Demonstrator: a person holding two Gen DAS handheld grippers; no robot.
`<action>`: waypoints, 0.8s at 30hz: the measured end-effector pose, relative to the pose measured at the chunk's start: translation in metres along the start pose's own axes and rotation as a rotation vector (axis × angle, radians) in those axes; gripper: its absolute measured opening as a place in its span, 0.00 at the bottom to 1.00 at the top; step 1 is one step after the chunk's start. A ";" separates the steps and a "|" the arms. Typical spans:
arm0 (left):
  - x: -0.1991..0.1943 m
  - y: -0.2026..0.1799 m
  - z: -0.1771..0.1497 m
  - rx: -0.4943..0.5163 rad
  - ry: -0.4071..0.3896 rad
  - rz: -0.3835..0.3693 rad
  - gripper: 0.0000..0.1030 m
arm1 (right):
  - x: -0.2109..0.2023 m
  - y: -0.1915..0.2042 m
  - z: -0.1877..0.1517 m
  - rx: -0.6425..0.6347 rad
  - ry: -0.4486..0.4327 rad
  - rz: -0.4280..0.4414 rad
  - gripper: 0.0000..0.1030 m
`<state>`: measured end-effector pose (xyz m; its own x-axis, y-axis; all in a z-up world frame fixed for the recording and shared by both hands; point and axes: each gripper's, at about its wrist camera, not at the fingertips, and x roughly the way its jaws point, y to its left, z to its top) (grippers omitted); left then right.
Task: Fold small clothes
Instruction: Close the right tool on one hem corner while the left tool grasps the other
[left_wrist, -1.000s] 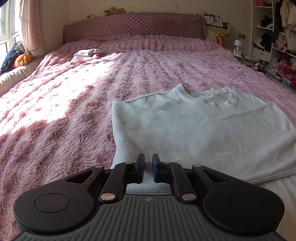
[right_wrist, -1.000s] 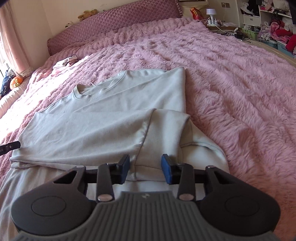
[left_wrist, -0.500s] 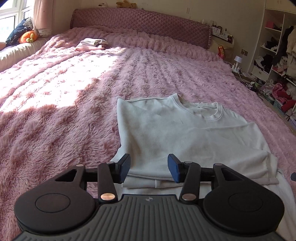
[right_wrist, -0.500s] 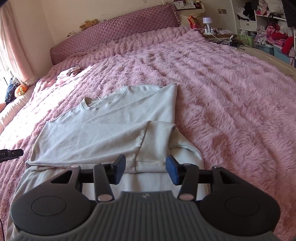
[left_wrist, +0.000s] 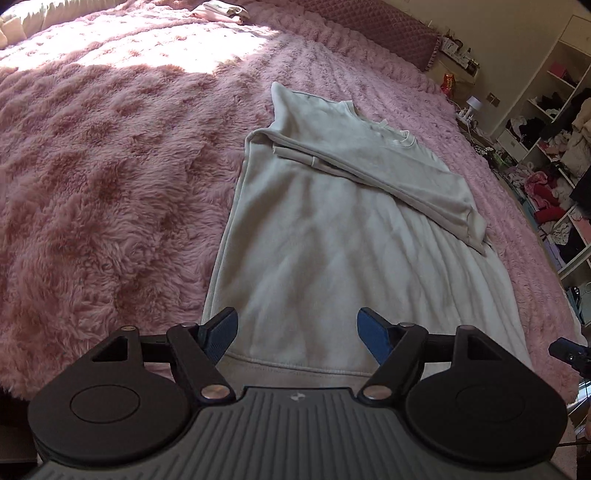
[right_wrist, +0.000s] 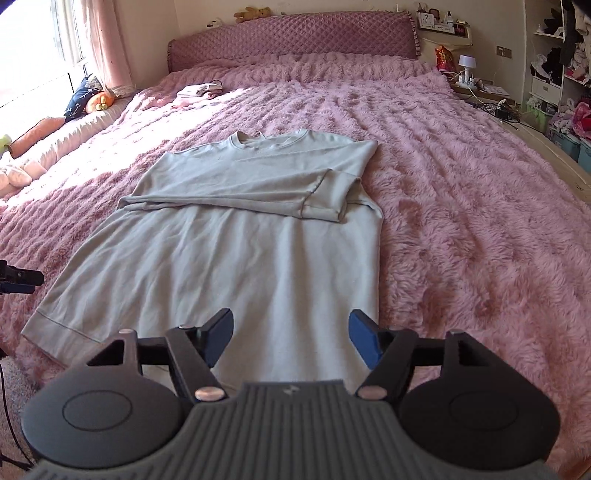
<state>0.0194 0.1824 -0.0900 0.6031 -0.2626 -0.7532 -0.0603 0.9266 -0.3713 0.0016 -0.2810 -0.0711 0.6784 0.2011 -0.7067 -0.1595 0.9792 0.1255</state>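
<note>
Both tongs are opening with nothing pinched. The left gripper (left_wrist: 297, 334) hangs over the hem of the pale sweatshirt (left_wrist: 332, 229); the right gripper (right_wrist: 291, 338) is above its right edge. Only the right view shows the headboard (right_wrist: 291, 40) and window beyond.

Bedroom, daylight. Big bed w/ shaggy pink blanket (right_wrist: 461, 192) fills most of view; sun patch on its upper left. Quilted mauve headboard (right_wrist: 291, 40) against cream wall (right_wrist: 207, 18), stuffed toy (right_wrist: 253, 12) on top. Window (right_wrist: 33, 48) at left w/ pink curtain (right_wrist: 107, 40); cushions (right_wrist: 81, 98) on ledge below. Right side: small white lamp (right_wrist: 466, 62), open shelves (right_wrist: 554, 55) crammed w/ clothes.
</note>
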 end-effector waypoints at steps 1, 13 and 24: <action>-0.001 0.007 -0.004 -0.025 0.006 -0.004 0.84 | -0.002 -0.002 -0.009 0.002 0.018 -0.006 0.63; -0.003 0.054 -0.023 -0.225 -0.008 -0.143 0.84 | 0.006 -0.035 -0.048 0.141 0.139 -0.011 0.63; 0.017 0.071 -0.030 -0.311 0.081 -0.202 0.84 | 0.026 -0.059 -0.055 0.339 0.224 0.101 0.62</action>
<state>0.0015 0.2351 -0.1454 0.5630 -0.4637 -0.6842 -0.1930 0.7312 -0.6543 -0.0113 -0.3349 -0.1350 0.4926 0.3226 -0.8083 0.0532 0.9159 0.3980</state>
